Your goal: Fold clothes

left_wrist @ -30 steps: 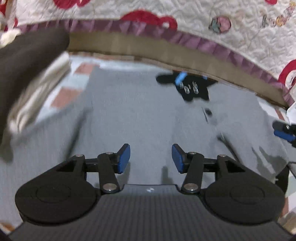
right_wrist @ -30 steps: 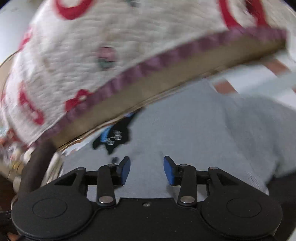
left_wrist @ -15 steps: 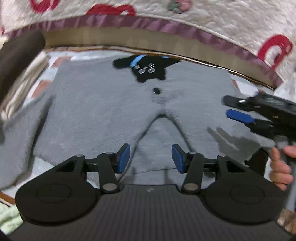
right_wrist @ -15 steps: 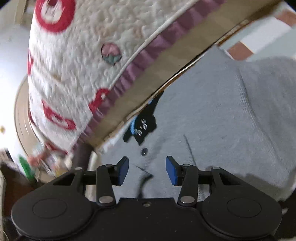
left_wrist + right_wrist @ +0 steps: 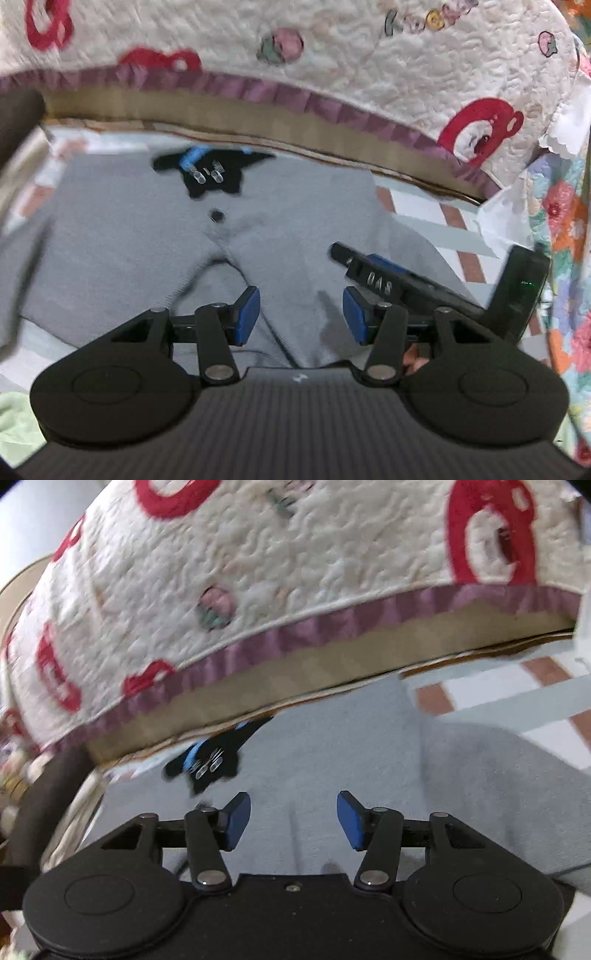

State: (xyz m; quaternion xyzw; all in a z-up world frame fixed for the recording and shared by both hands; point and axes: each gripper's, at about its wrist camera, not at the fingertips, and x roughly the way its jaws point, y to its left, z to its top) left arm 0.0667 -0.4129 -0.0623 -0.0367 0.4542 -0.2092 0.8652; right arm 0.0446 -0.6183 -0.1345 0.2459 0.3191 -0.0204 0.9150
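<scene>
A grey knitted garment (image 5: 147,229) lies flat on a checked sheet, its black collar piece (image 5: 218,173) with a blue trim at the far end. A small dark button (image 5: 217,215) sits below the collar. My left gripper (image 5: 301,317) hovers over the garment's near middle, open, with nothing between its blue pads. To its right, my right gripper (image 5: 343,254) reaches in low over the cloth. In the right wrist view the right gripper (image 5: 293,821) has its jaws opening over the grey garment (image 5: 332,760), with only cloth below and nothing between them. The collar (image 5: 218,757) lies ahead to the left.
A white quilt (image 5: 332,55) with red shapes and a purple border (image 5: 258,92) hangs along the far side. The checked sheet (image 5: 436,221) shows at the right, beside a floral cloth (image 5: 565,236). A dark rounded object (image 5: 48,797) stands at the left. Pale green fabric (image 5: 14,417) lies near left.
The left gripper pulled back and rose, so more of the garment shows. The right gripper came in closer beside it and its jaws widened; its view swung back towards the collar.
</scene>
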